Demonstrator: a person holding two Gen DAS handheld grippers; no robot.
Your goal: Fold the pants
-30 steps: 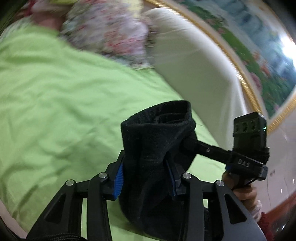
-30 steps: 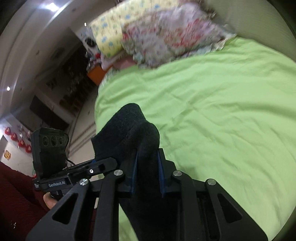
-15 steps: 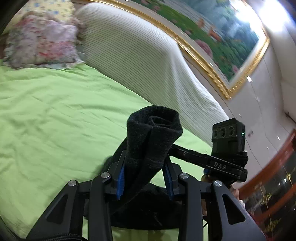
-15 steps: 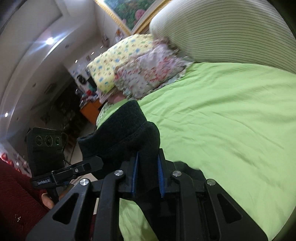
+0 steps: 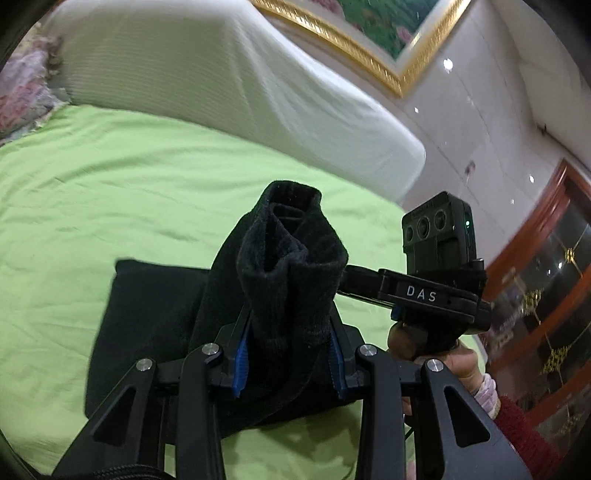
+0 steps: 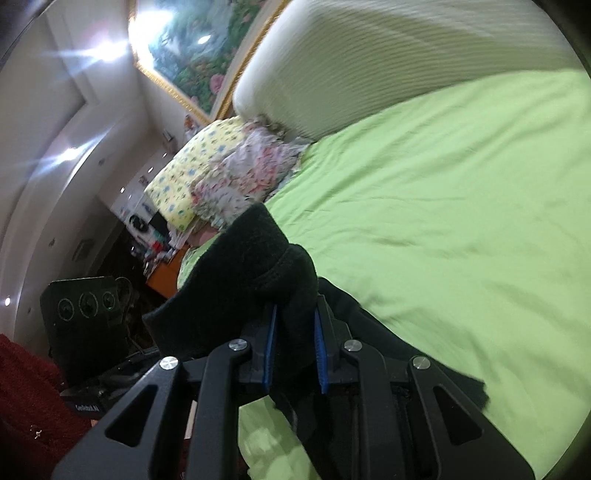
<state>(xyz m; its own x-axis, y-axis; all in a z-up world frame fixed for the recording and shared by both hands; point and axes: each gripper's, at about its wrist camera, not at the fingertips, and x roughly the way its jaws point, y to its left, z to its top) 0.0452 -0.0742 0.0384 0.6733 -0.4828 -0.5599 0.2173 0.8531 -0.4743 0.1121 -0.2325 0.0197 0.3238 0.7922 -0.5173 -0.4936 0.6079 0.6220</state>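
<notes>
Left wrist view: bed (image 5: 92, 177) with a lime green sheet fills most of it, floral pillow (image 5: 22, 92) poking in at the far left edge
Pants: black pants (image 5: 147, 314), part lying flat on the sheet near the bed's near edge, the rest bunched up and lifted off it
Left gripper: left gripper (image 5: 288, 354) has its blue pads clamped on a thick wad of that black fabric, which sticks up past the fingertips
Right side of that view: right gripper (image 5: 436, 291) held in a hand (image 5: 443, 354), just beside the wad
Headboard: white padded headboard (image 5: 221, 81) along the bed's far edge, gold-framed painting (image 5: 369, 33) above it
Right wrist view: right gripper (image 6: 293, 343) pinching another fold of the pants (image 6: 258, 266), fingers closed on the cloth, green sheet (image 6: 443, 221) off to the right
</notes>
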